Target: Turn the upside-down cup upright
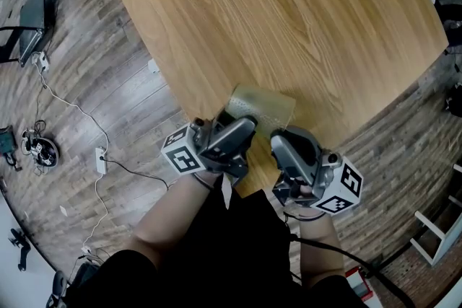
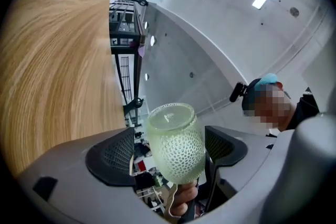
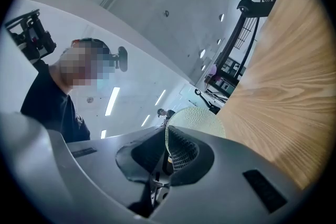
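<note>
A pale green, dimpled glass cup [image 1: 261,107] is at the near edge of the wooden table [image 1: 289,18], between my two grippers. In the left gripper view the cup [image 2: 176,147] stands between the two pads with a gap on each side, its flat base turned toward the top of the picture. My left gripper [image 2: 168,153] is open around it without touching it. My right gripper [image 3: 167,150] is shut on the cup [image 3: 198,121], with the thin wall pinched between its pads. In the head view the left gripper [image 1: 242,130] and right gripper [image 1: 285,146] sit side by side just below the cup.
The table edge runs diagonally close to both grippers, with wood-pattern floor beyond it. Cables and a power strip [image 1: 101,159] lie on the floor at the left. A white frame [image 1: 437,227] stands at the right.
</note>
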The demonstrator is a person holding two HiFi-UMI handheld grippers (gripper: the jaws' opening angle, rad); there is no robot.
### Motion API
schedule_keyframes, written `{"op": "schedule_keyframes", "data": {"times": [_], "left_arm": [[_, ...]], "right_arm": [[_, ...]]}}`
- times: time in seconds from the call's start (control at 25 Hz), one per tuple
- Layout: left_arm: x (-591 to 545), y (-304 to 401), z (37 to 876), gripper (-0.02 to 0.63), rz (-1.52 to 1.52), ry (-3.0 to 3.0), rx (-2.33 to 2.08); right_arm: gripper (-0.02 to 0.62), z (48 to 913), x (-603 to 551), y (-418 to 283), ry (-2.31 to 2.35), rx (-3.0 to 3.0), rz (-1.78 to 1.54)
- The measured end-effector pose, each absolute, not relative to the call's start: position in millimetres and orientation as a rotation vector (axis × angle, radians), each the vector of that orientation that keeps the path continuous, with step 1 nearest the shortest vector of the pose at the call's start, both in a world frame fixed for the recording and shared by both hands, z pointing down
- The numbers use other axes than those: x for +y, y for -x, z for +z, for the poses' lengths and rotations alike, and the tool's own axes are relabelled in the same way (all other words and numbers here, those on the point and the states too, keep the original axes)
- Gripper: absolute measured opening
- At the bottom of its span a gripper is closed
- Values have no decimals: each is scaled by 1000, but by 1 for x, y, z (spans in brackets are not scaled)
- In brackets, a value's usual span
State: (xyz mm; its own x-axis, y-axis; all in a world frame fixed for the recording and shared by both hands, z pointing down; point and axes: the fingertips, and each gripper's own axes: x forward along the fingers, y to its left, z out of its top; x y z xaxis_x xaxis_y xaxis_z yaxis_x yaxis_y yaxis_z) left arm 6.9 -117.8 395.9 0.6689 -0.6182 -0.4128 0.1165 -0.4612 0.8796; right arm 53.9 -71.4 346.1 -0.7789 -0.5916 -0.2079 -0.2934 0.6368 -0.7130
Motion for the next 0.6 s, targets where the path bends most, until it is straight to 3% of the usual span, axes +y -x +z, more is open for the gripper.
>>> {"op": "schedule_keyframes", "data": {"times": [0.6], "left_arm": [[-119,-3,397,365,-808,-1996,-510]], "right_arm": [[25,371,-67,-48,857,2627,-920]]}}
